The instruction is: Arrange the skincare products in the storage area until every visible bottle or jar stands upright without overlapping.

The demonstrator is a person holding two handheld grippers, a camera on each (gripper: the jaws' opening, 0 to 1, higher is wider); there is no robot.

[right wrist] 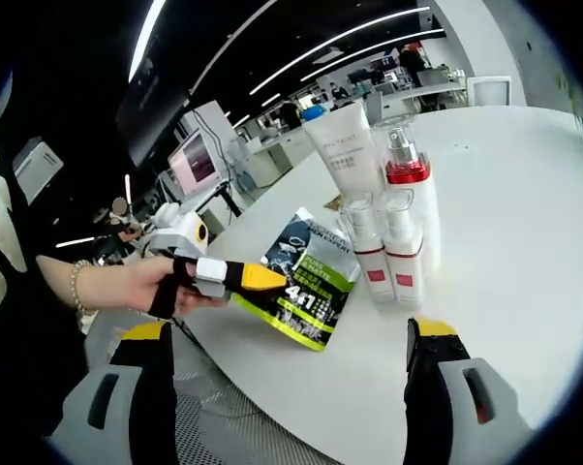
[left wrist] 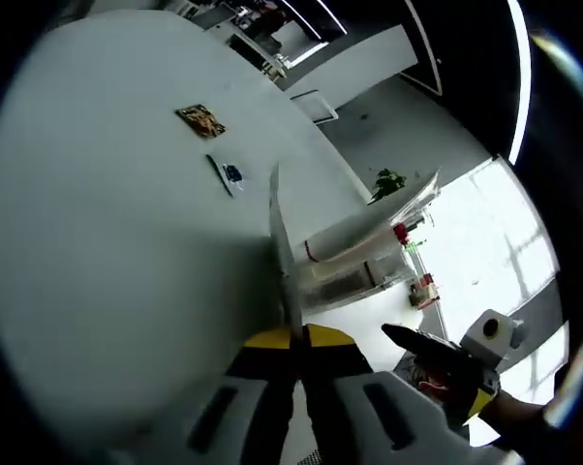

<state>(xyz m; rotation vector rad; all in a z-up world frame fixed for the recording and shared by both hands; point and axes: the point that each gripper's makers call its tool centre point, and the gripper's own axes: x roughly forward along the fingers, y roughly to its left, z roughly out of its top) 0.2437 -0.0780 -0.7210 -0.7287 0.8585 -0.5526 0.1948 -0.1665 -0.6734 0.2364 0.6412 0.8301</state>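
Here, in the left gripper view, the left tongs (left wrist: 296, 334) are pinching the edge of a thin flat packet (left wrist: 280, 254), seen edge-on between their closed yellow-tipped jaws. Beyond it, the round white bench (left wrist: 107, 223) is carrying a small gold-patterned sachet (left wrist: 200, 120) and a little blue-and-white sachet (left wrist: 229, 175), lying flat and well apart from the rest. The white tube (left wrist: 354, 237) and bottles are appearing sideways at right, because the camera is rolling with the hand. The right tongs (left wrist: 446, 363) are entering at lower right.

In the right gripper view, the right tongs (right wrist: 290, 360) are standing wide apart, gripping nothing. A hand (right wrist: 141, 286) is steering the left tongs (right wrist: 262, 279), which are clamping a green-and-black packet (right wrist: 306, 281) by its edge, probably lifting it off the bench (right wrist: 505, 213). Just beside it, two small white pump bottles (right wrist: 383, 247), a red-collared pump bottle (right wrist: 408, 170) and a white tube (right wrist: 345, 145) are standing upright, clustered close together, likely the storage group.
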